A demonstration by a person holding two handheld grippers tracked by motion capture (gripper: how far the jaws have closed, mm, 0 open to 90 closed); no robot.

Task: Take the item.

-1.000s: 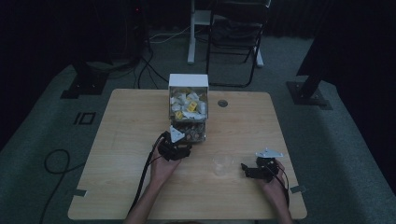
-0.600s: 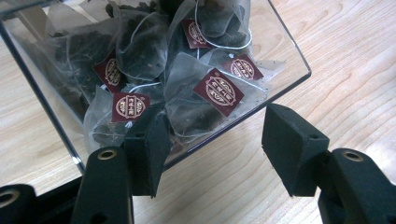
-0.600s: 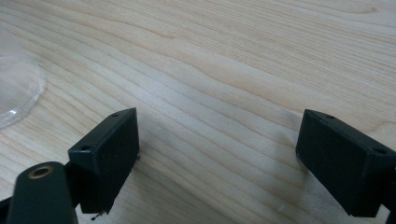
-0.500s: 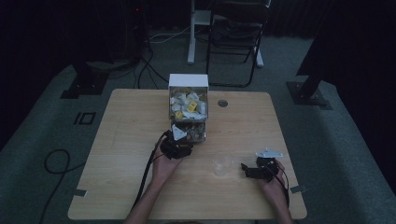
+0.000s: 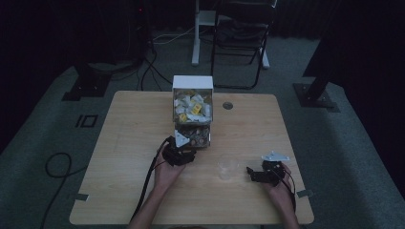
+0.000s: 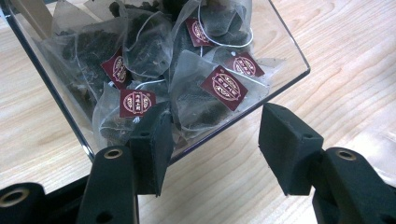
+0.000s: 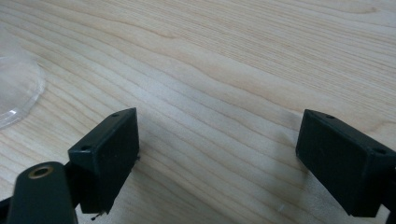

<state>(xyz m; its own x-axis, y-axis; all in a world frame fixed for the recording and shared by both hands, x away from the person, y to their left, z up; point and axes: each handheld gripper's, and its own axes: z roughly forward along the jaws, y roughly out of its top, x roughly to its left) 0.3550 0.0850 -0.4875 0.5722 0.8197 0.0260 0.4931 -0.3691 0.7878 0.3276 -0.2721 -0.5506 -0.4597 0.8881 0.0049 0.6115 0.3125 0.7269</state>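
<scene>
Left hand-held gripper (image 6: 212,140) sits right at the front of the clear bin (image 6: 285,60), jaws spread wide and gripping nothing. One jaw overlaps the bin's near wall, the other stands just off its corner over bare wood. Behind that wall lie the tea bags (image 6: 187,93), mesh pyramids with dark red tags, piled against the clear front directly ahead of the jaws. In the high view the left hand-held gripper (image 5: 179,153) presses up to the lower tray of the dispenser (image 5: 192,112), and a white box with paler packets sits stacked on top of that tray.

Right of the dispenser's front, a clear plastic cup (image 5: 228,167) stands on the worktop (image 5: 124,143), between the two hands. Further right again, the right hand-held gripper (image 7: 217,154) rests low, jaws wide apart and empty, with only wood grain between them. A clear rim at the edge of its view is probably that cup (image 7: 16,93), though the dim light makes it hard to be sure.
</scene>
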